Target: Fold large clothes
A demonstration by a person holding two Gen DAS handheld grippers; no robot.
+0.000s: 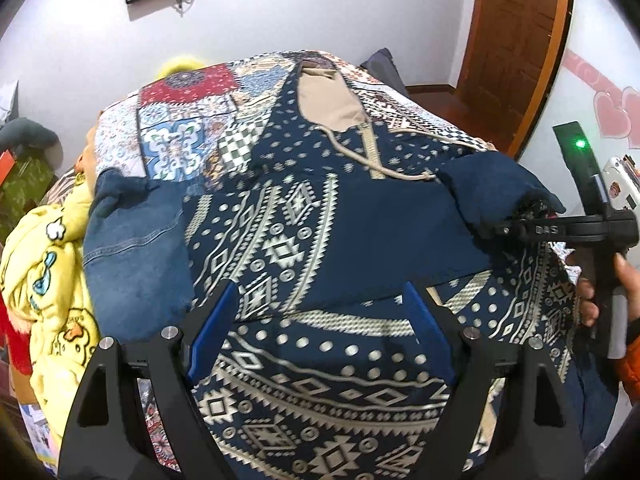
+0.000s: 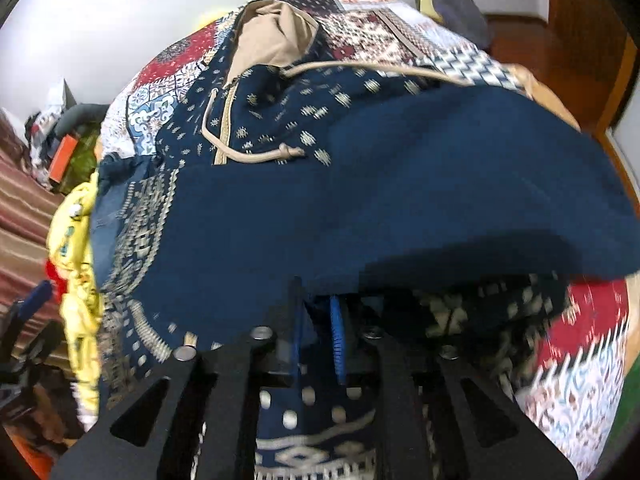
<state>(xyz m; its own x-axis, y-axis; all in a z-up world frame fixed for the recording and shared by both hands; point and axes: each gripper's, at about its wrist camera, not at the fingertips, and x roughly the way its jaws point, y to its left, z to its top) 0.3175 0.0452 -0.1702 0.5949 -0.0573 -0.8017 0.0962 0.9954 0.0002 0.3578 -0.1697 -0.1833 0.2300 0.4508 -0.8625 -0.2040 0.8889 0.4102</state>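
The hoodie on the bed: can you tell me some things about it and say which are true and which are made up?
1. The hoodie is dark blue with cream patterns. True.
2. Its hood lining is bright green. False: it is tan.
3. The hoodie lies on a patchwork bedspread. True.
4. A yellow blanket with ducks is piled at the left. True.
5. The left hand-held gripper is pinching the drawstring. False: its fingers stand wide apart over the hoodie's body.
6. The sleeve on the right is stretched out flat off the bed. False: it is folded across the hoodie.
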